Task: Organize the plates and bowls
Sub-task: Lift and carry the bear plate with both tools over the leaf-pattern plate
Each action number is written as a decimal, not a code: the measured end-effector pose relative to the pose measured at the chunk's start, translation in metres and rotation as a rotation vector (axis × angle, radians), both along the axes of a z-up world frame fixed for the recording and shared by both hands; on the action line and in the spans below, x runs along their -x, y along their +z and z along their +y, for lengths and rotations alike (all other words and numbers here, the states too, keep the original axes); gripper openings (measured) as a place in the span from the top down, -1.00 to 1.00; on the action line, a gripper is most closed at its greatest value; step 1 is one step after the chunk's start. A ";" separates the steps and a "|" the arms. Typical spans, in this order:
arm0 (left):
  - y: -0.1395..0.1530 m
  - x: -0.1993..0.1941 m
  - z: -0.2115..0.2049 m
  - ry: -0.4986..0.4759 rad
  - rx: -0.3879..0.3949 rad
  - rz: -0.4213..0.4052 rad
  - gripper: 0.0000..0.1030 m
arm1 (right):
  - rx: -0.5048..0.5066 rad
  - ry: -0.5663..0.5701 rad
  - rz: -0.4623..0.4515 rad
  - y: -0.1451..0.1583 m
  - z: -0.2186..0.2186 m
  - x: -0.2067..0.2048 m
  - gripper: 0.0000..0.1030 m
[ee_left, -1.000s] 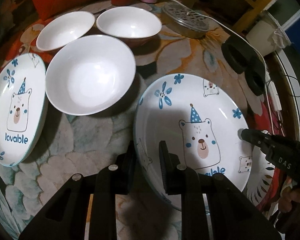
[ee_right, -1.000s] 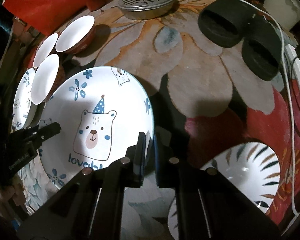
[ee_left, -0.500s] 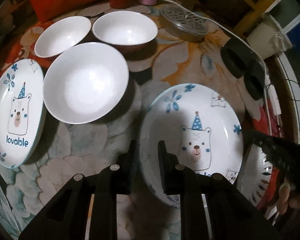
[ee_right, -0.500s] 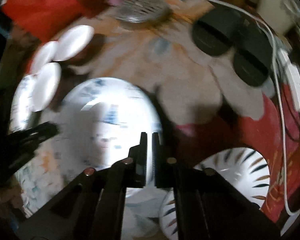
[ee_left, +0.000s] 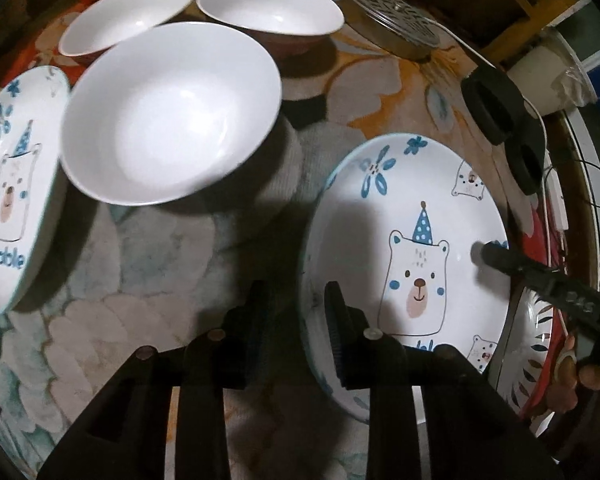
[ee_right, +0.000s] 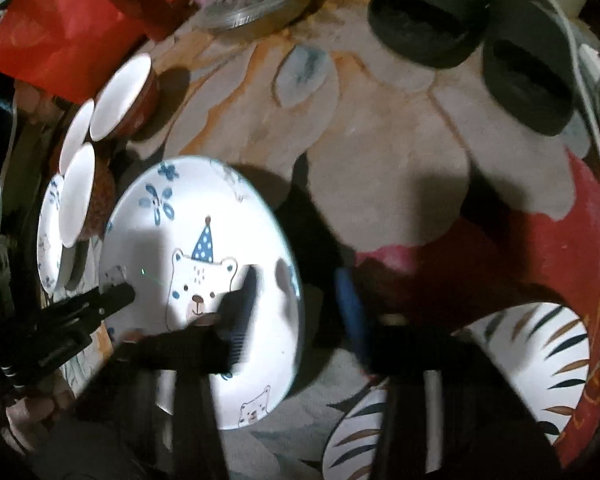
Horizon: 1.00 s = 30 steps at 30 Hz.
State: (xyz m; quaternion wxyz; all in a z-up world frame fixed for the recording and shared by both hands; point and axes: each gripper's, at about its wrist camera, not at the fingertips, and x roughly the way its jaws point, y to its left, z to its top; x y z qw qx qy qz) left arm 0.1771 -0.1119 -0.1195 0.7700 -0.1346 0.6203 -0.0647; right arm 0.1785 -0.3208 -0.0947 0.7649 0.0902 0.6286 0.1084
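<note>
1. Left gripper (ee_left: 296, 312) – jaws just opening, straddling the near-left rim of the bear plate (ee_left: 412, 208), pads not pressing.
2. Right gripper (ee_right: 300, 304) – jaws parted, opening, straddling the plate's right rim.
3. Plate lies on the floral rug (ee_left: 148, 272), beside the striped plate (ee_right: 540, 360).

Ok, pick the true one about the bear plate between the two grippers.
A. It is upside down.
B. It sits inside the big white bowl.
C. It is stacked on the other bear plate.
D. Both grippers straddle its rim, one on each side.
D: the bear plate lies face up on the floral cloth, with the left gripper astride its left rim and the right gripper astride its right rim.
</note>
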 end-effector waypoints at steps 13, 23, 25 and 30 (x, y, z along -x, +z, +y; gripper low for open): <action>0.003 -0.001 -0.010 -0.071 0.028 -0.025 0.53 | 0.008 0.059 -0.028 0.002 0.005 0.008 0.78; 0.025 0.008 -0.020 -0.110 0.026 -0.040 0.53 | -0.009 0.035 -0.037 0.021 -0.007 0.024 0.78; 0.030 0.010 -0.026 -0.126 0.026 -0.046 0.54 | -0.007 0.028 -0.039 0.026 -0.010 0.027 0.78; 0.042 0.013 -0.041 -0.161 0.023 -0.060 0.54 | 0.000 0.011 -0.051 0.038 -0.023 0.034 0.78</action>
